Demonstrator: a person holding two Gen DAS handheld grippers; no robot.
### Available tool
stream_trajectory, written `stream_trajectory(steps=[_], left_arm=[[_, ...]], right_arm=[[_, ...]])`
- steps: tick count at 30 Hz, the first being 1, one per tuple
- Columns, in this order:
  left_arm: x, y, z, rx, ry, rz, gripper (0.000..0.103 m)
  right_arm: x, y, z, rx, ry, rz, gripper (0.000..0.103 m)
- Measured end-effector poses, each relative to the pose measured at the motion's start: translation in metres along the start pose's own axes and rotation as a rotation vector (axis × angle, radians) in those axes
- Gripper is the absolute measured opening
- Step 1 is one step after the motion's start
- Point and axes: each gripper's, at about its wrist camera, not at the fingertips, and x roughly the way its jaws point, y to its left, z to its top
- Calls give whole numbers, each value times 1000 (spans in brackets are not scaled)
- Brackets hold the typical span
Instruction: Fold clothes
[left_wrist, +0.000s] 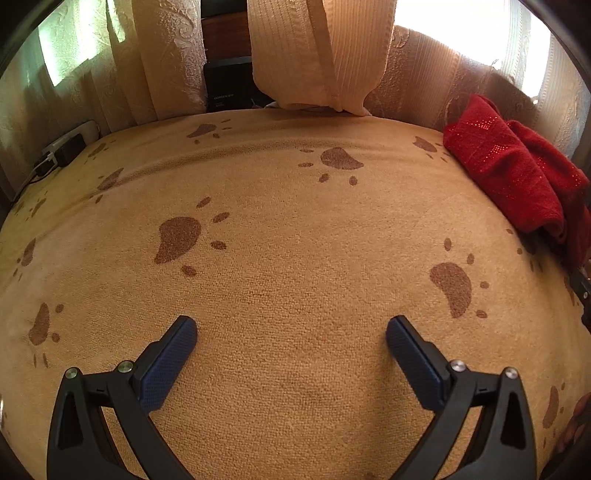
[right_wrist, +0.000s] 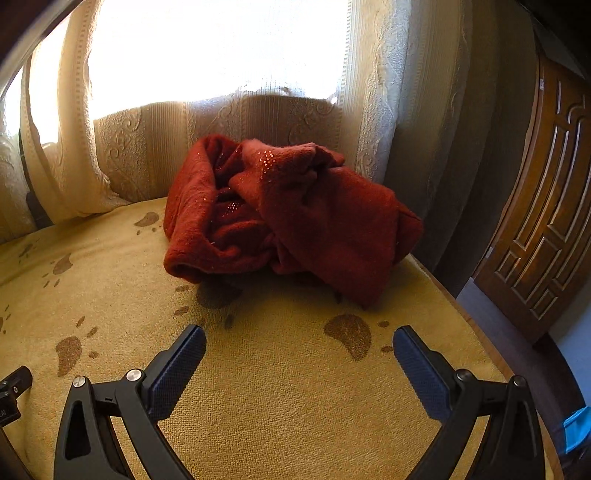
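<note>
A red garment with small sequins (right_wrist: 291, 214) lies crumpled in a heap at the far side of the tan paw-print cloth (right_wrist: 280, 387), close to the curtains. In the left wrist view the same red garment (left_wrist: 513, 173) sits at the far right. My right gripper (right_wrist: 299, 343) is open, low over the cloth, a short way in front of the heap and not touching it. My left gripper (left_wrist: 291, 332) is open too, over bare cloth (left_wrist: 295, 240), well left of the garment. Both hold nothing.
Patterned cream curtains (right_wrist: 240, 122) hang behind the surface before a bright window. A dark box (left_wrist: 225, 88) and a power strip with cables (left_wrist: 62, 151) sit at the back left. A carved wooden door (right_wrist: 546, 206) stands to the right, past the surface's edge.
</note>
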Motion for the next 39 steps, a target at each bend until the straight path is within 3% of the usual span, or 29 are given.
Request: stream_trajectory(steps=[8, 14, 39], left_arm=[[0, 0, -1, 3, -2, -1, 103], [1, 0, -1, 5, -1, 2, 103], [0, 0, -3, 4, -6, 7, 103]], right_arm=[[12, -2, -3, 10, 74, 17, 103], [43, -18, -9, 99, 249, 97, 103], [34, -9, -13, 74, 250, 77, 103]])
